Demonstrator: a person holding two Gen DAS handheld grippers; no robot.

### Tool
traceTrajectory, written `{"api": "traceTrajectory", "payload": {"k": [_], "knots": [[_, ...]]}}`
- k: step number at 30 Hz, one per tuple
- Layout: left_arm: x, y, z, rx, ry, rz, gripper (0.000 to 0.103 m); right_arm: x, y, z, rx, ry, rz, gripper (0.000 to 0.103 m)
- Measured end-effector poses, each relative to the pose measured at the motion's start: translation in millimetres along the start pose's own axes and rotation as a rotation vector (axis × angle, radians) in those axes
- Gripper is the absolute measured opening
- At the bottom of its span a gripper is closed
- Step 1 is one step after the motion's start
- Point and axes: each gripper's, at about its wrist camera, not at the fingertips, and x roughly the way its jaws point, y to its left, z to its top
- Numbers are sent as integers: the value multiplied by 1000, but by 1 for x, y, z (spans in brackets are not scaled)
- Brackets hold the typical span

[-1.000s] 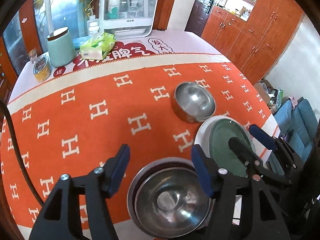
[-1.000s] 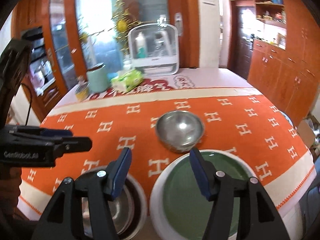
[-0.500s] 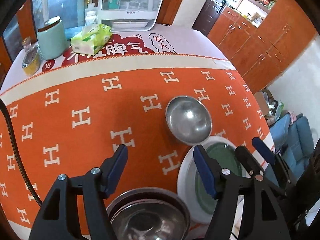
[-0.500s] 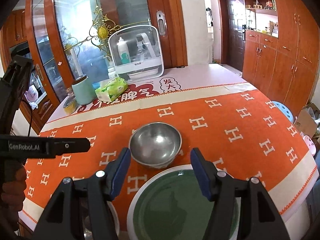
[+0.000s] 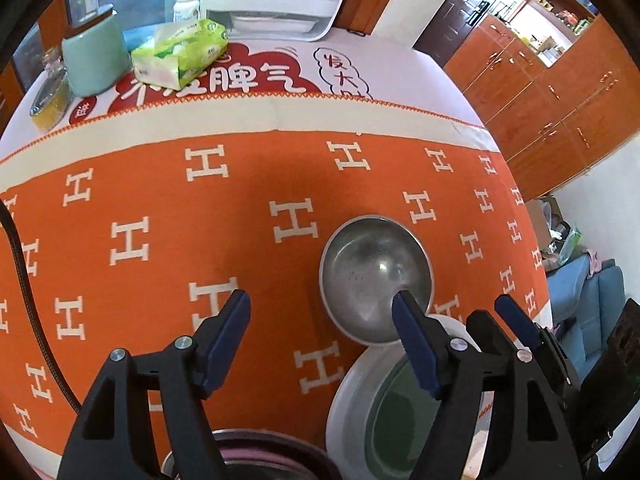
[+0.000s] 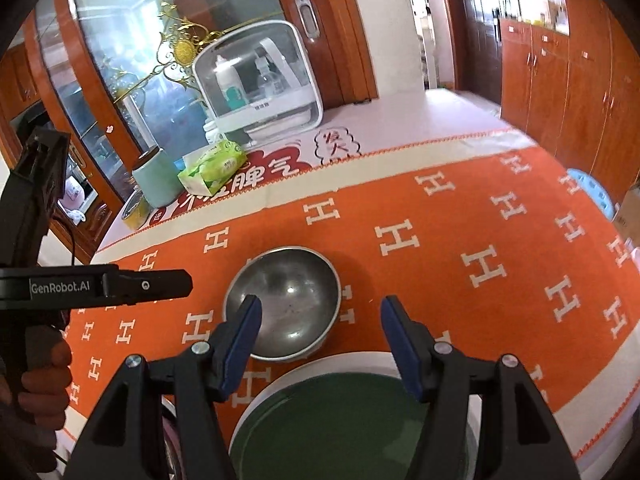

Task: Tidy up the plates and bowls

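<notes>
Just ahead of the right gripper (image 6: 320, 320), between the lines of its two blue-padded fingers and closer to the left one, sits a round stainless-steel bowl (image 6: 286, 304) on the orange cloth-covered worktop (image 6: 460, 240). Its jaws stand wide apart and hold nothing. Directly beneath that gripper lies a round white plate with a dark green centre (image 6: 320, 420), its far rim just beside the near wall of the steel bowl (whether they touch cannot be told).

The left gripper (image 5: 320, 320) is also spread wide and empty. From its own camera the same steel bowl (image 5: 376, 276) lies ahead and to the right, partly behind the right finger's pad, and the green-centred plate (image 5: 360, 408) is below and right of that finger. Under the left gripper, at the bottom edge of the view, shows the rim of a second round metal bowl seated in a dark round dish (image 5: 256, 456); only a sliver is visible.

Far ahead of both grippers, at the back of the worktop, stand a white plastic storage cabinet with a clear front (image 6: 260, 84), a green tissue pack (image 6: 212, 166) and a pale green cylindrical canister (image 6: 156, 178).
</notes>
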Motion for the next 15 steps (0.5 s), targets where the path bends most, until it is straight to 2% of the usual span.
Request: {"api": "traceTrajectory", "payload": {"k": [5,10,15], "knots": [[26,-4,6,-23,59,15,72,22,-16,4,42,60,40,62],[52,2,7,-75,129,48,72,49,-27,4,77,156,110,61],[78,12,3,-141,221,41,72,66,-33,2,102,211,163,45]]}}
